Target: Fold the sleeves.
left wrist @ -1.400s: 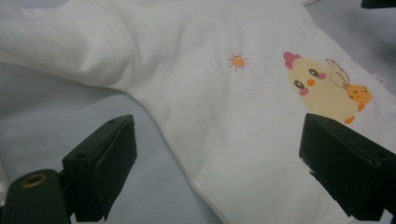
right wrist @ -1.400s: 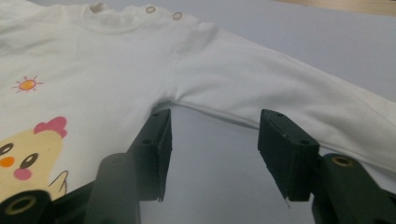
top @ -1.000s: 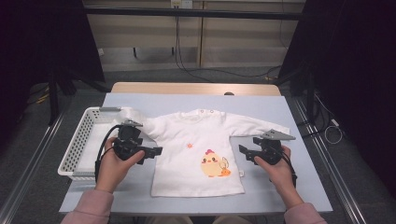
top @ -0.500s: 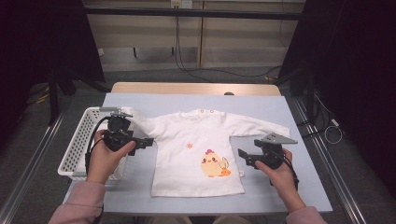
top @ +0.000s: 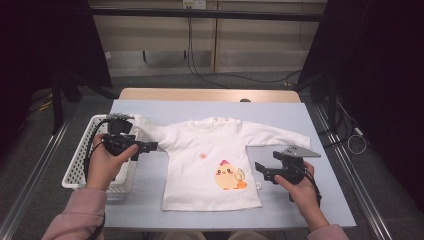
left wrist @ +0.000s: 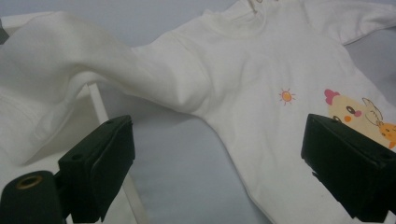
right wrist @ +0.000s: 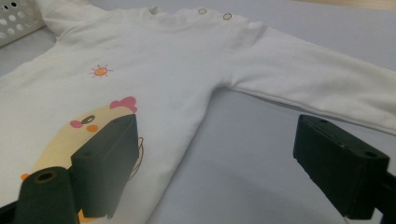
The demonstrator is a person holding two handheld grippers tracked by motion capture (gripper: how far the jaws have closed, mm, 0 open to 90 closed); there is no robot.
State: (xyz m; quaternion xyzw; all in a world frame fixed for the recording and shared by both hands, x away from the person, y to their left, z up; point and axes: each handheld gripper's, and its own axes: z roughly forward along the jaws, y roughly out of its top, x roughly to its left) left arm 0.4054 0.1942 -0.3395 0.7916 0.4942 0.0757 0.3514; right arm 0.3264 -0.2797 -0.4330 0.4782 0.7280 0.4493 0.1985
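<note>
A white long-sleeved shirt (top: pixel 200 150) with a yellow chick print (top: pixel 229 176) lies flat, front up, on the pale blue table. Its left sleeve (left wrist: pixel 56 56) drapes over the rim of a white basket. My left gripper (top: pixel 149 146) hovers by that rim and points at the sleeve's armpit; its jaws stand wide open (left wrist: pixel 217 154) with nothing between them. My right gripper (top: pixel 261 171) sits low beside the shirt's right side seam, under the right sleeve (right wrist: pixel 317 79). Its jaws have just been opening and stand open (right wrist: pixel 215 154), gripping nothing.
The white perforated basket (top: pixel 82 150) stands at the table's left edge, partly under my left hand. Bare blue table top (top: pixel 300 120) surrounds the shirt, with a wooden strip at the far edge. Dark floor and metal rails lie on both sides.
My left hand has moved left and away from me, from beside the shirt's body to over the basket rim. The right hand has stayed put, its jaws a little wider.
</note>
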